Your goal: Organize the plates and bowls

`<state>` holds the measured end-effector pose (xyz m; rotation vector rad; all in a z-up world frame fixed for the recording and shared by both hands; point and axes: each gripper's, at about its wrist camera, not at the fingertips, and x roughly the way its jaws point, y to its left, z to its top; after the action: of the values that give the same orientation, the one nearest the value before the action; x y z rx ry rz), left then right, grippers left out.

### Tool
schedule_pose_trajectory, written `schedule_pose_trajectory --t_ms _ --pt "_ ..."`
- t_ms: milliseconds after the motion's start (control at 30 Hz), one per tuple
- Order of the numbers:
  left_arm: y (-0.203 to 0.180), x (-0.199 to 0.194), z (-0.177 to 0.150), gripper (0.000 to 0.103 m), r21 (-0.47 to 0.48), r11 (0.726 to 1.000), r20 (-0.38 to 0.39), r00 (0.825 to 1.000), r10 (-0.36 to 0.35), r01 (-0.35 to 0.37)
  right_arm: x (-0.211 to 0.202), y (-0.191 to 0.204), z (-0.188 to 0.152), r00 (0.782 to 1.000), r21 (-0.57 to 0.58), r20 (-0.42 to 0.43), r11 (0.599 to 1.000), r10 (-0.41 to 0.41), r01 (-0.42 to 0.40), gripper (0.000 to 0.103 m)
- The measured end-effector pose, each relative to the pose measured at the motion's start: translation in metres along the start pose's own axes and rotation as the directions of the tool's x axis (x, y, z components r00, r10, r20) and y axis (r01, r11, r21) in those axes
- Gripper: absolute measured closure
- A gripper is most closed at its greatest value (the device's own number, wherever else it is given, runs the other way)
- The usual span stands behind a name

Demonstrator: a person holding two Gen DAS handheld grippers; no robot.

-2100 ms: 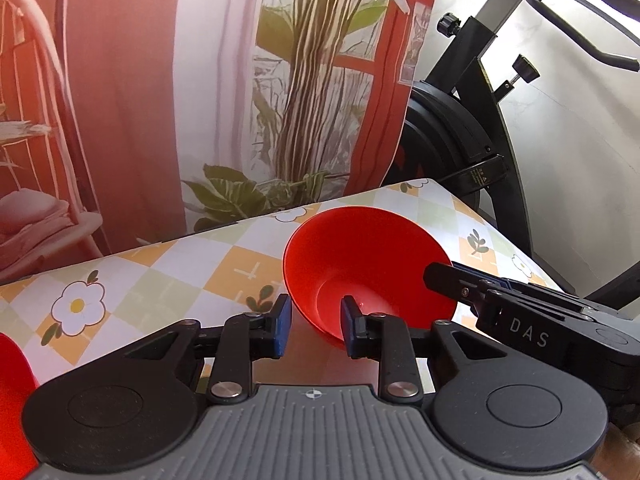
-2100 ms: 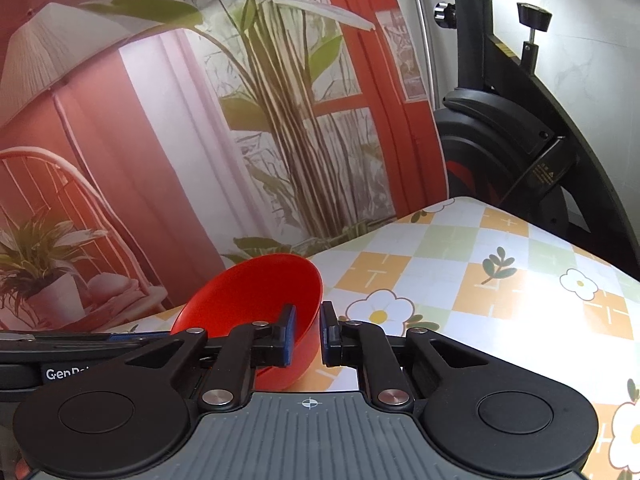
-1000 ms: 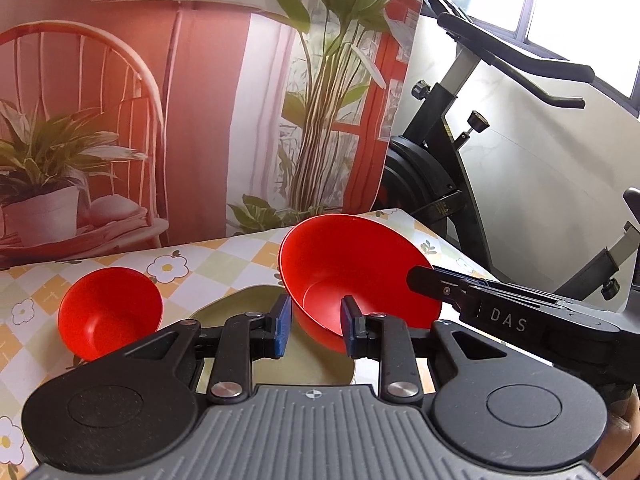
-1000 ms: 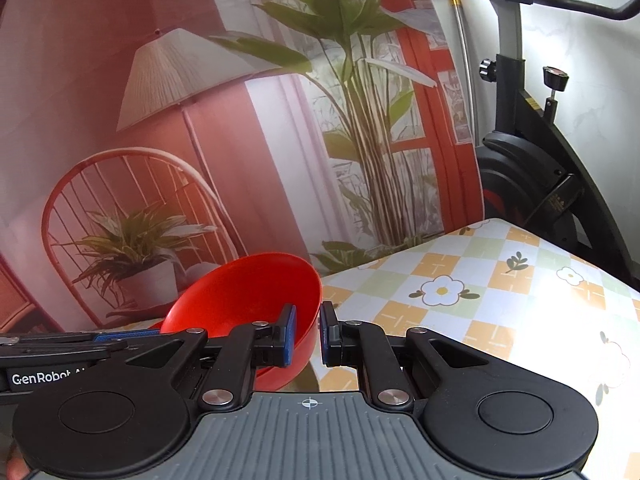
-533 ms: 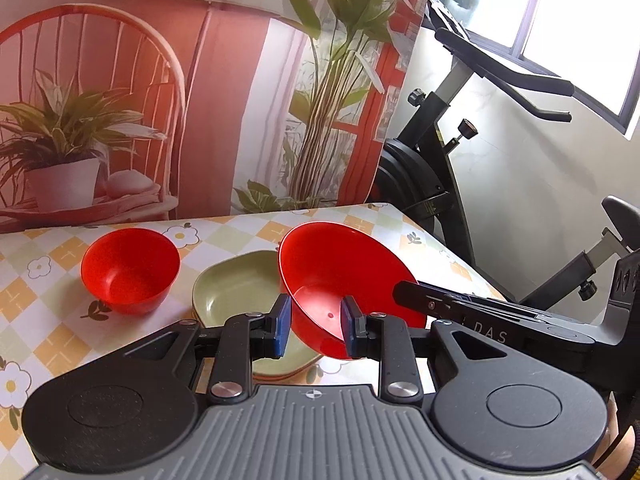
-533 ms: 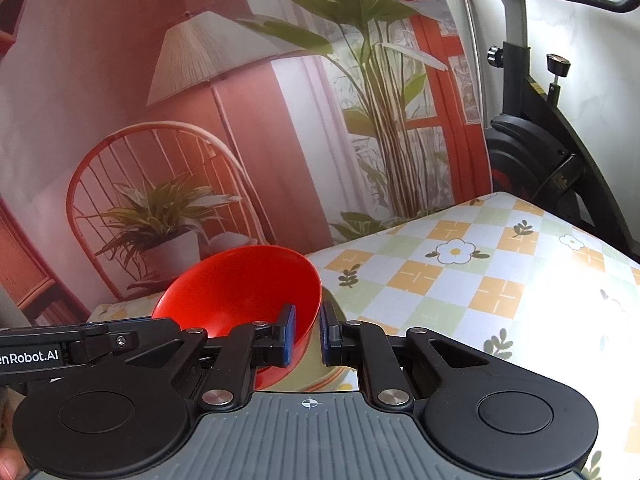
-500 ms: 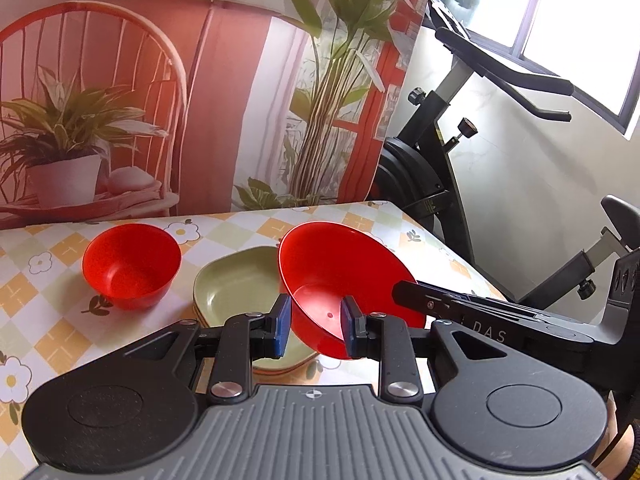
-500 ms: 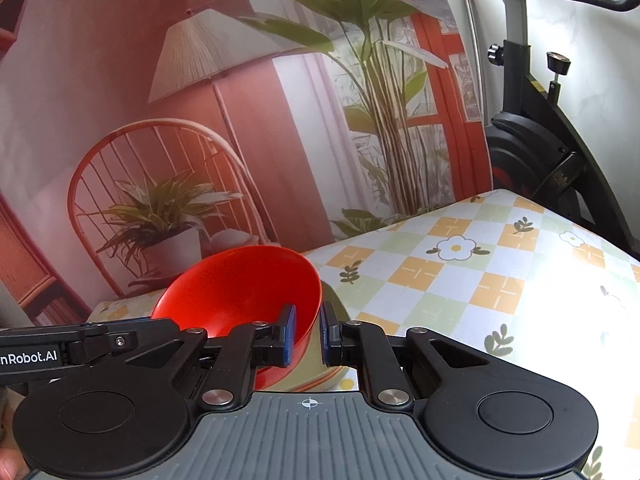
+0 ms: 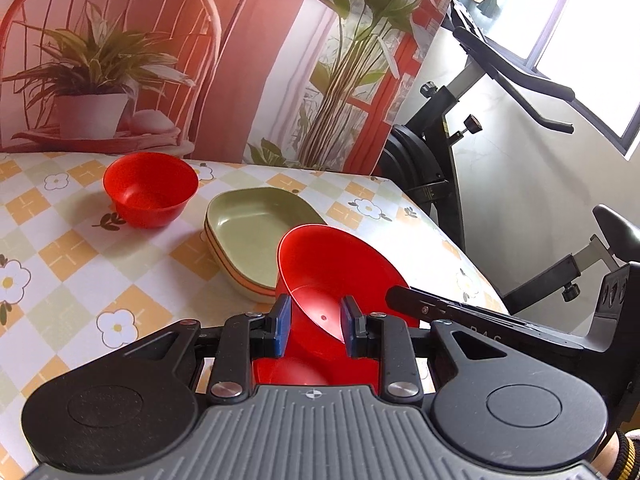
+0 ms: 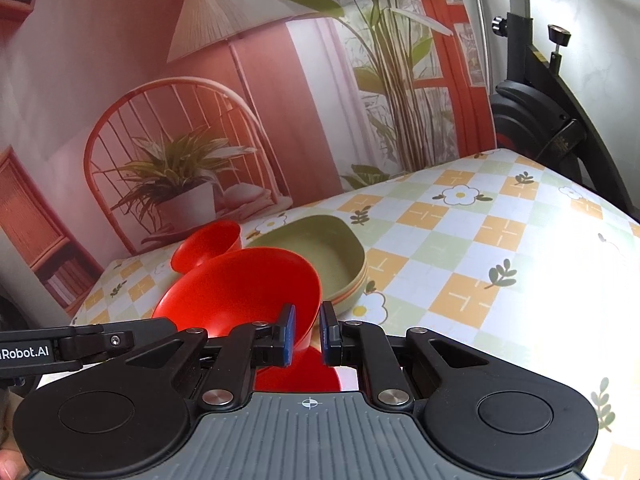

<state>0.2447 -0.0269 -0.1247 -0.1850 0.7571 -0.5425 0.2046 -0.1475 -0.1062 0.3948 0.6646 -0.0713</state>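
Note:
A large red bowl (image 9: 336, 268) hangs tilted above the table's near right part. My left gripper (image 9: 316, 326) is shut on its near wall. My right gripper (image 10: 308, 334) is shut on its rim, and the same bowl (image 10: 240, 292) fills the lower left of the right wrist view. More red shows under both sets of fingers; I cannot tell if that is the bowl's underside. A smaller red bowl (image 9: 150, 190) stands upright on the cloth. Beside it lies a stack of green oval plates (image 9: 256, 232), just beyond the held bowl. The right wrist view also takes in the small bowl (image 10: 208, 244) and the plates (image 10: 324, 256).
A flower-checked cloth covers the table (image 9: 60, 260), with bare cloth to the left and at the right (image 10: 500, 280). An exercise bike (image 9: 436, 152) stands past the table's right edge. A printed backdrop (image 10: 180, 140) rises behind the table. A sleeve cuff (image 9: 626, 450) shows at bottom right.
Both grippers kept hold of the big red bowl and tipped downward. The table, the small bowl and the green plates have come more fully into view, closer beneath the held bowl.

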Motion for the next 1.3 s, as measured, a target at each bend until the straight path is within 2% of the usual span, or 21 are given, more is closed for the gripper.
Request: schedule_pose_trajectory --t_ms 433,733,1300 --pt "0.005 -0.002 -0.028 0.075 -0.055 0.998 -0.004 1.0 0.027 -0.027 0.001 0.001 -0.024 0.999 -0.01 -0.037 1.0 -0.003 0.003 0.091" --pt "0.003 0.006 -0.037 0.075 -0.013 0.999 -0.022 0.998 0.051 -0.051 0.005 -0.004 -0.036 0.998 -0.017 -0.067 1.0 -0.017 0.016 0.091" --pt "0.003 0.018 -0.048 0.074 0.006 0.998 -0.064 0.996 0.063 -0.063 0.005 -0.008 -0.038 0.998 -0.017 -0.056 0.999 -0.041 0.041 0.088"
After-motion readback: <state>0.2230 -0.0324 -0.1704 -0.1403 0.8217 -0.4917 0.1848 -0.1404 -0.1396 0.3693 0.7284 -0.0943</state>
